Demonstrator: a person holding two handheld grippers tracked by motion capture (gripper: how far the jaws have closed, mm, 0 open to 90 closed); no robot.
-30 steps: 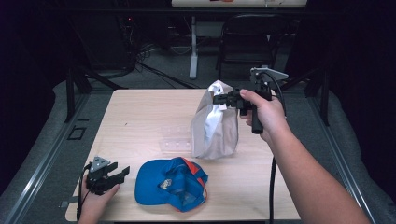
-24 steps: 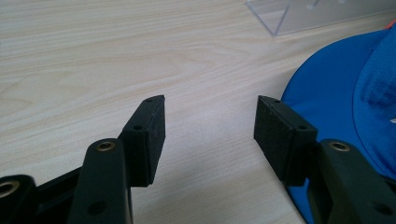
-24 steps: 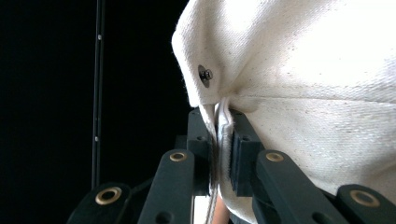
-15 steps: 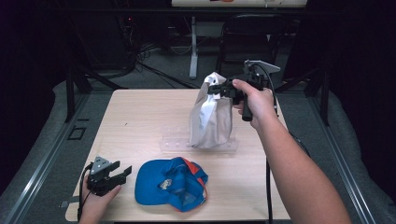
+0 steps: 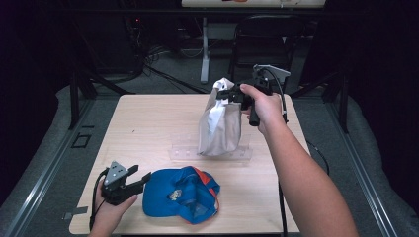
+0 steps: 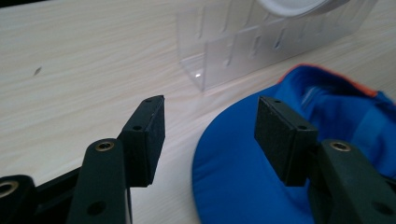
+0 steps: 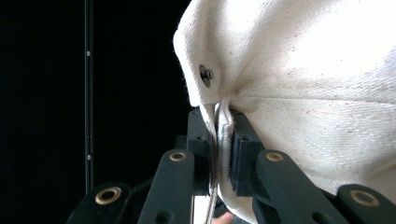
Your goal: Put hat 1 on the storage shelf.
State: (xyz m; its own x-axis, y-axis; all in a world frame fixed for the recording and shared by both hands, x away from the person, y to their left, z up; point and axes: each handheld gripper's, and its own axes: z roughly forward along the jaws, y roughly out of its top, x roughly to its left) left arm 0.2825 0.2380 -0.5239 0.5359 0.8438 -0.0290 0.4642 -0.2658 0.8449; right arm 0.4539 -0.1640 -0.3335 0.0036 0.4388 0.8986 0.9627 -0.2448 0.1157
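Observation:
A white cap (image 5: 219,123) hangs above the table, and my right gripper (image 5: 228,93) is shut on its top edge. In the right gripper view the jaws pinch a fold of the white cap (image 7: 303,79) beside a small metal stud. The cap's lower end hangs over a clear plastic rack (image 5: 183,152) at mid-table. A blue cap (image 5: 179,193) with orange trim lies near the front edge. My left gripper (image 5: 140,178) rests open just left of it. In the left gripper view my left gripper (image 6: 210,135) stands open over the blue cap's brim (image 6: 243,182), holding nothing, with the clear rack (image 6: 243,51) beyond.
The wooden table (image 5: 143,123) has bare surface at its left and back. A dark chair (image 5: 262,39) and a white stand (image 5: 204,49) are on the floor behind the table. Cables trail from both grippers.
My right gripper has carried the white cap leftward and slightly back, keeping it lifted over the clear rack. The left gripper has stayed beside the blue cap.

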